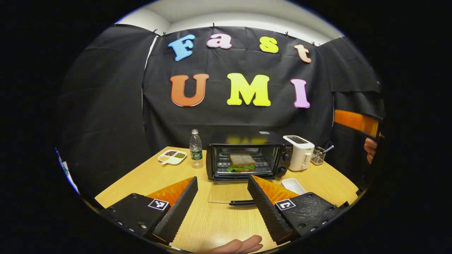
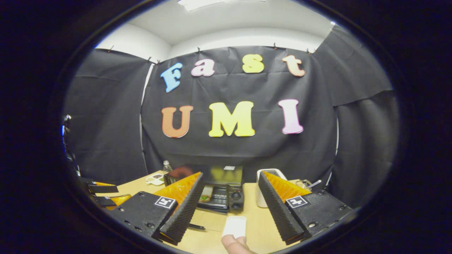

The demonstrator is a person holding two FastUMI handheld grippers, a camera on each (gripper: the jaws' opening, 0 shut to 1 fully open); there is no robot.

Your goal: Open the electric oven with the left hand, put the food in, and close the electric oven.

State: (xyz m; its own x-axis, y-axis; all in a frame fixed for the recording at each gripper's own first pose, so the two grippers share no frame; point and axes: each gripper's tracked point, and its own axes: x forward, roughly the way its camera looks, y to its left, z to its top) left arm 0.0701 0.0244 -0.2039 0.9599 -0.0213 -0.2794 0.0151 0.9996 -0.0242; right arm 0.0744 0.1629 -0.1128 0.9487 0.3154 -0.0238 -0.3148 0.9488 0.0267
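The left gripper [image 1: 222, 192] hangs wide open above the table [image 1: 148, 173], holding nothing. Straight ahead, the oven [image 1: 247, 157] door lies open with the sandwich [image 1: 242, 162] inside. The right gripper [image 2: 229, 197] is wide open and empty too.

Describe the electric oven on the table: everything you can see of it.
The electric oven is a small black countertop box standing upright on the wooden table, toward the back. Its glass door is folded down flat, with a dark handle at the near edge. Inside, a sandwich lies on the wire rack. Two round knobs sit on its right panel. A bottle stands left of it, a white toaster right.
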